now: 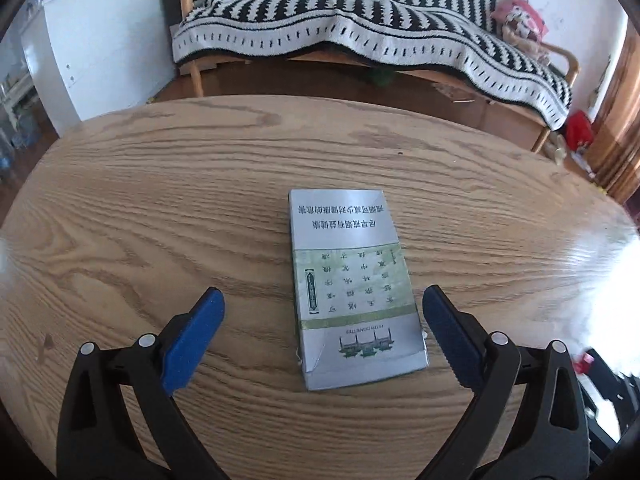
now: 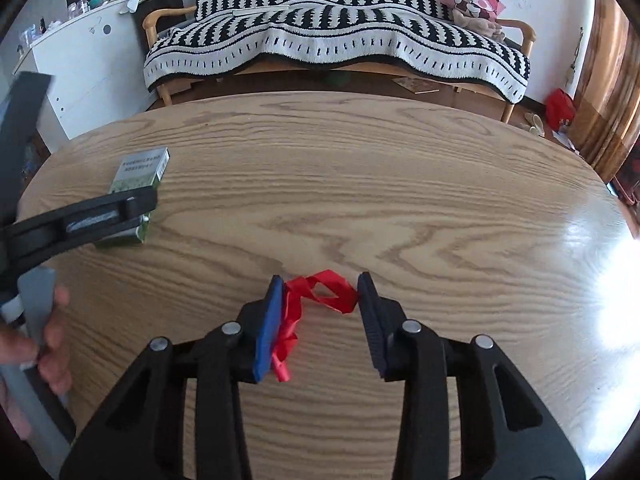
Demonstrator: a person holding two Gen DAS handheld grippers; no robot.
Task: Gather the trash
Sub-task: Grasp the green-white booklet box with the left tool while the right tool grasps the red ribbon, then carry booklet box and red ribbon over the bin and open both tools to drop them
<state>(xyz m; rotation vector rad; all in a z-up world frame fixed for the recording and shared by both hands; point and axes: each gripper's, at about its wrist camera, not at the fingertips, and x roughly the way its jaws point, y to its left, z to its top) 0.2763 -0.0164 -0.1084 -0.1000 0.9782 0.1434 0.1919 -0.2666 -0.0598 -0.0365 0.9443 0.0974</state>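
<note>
A flattened silver and green cigarette pack (image 1: 352, 288) lies flat on the wooden table (image 1: 160, 200). My left gripper (image 1: 322, 312) is open, its blue-padded fingers either side of the pack's near half, not touching it. In the right wrist view the same pack (image 2: 138, 178) lies at the table's left, partly hidden by the left gripper's black arm. A crumpled red ribbon (image 2: 316, 300) lies on the table (image 2: 400, 200) between the fingers of my right gripper (image 2: 322, 308), which is open around it. The ribbon touches the left blue pad (image 2: 268, 328).
Beyond the table's far edge stands a wooden bench with a black-and-white striped blanket (image 1: 360, 28) and a pink plush toy (image 2: 472, 0). A white cabinet (image 1: 96, 48) stands at the left. A red bag (image 2: 560, 108) lies on the floor at the right.
</note>
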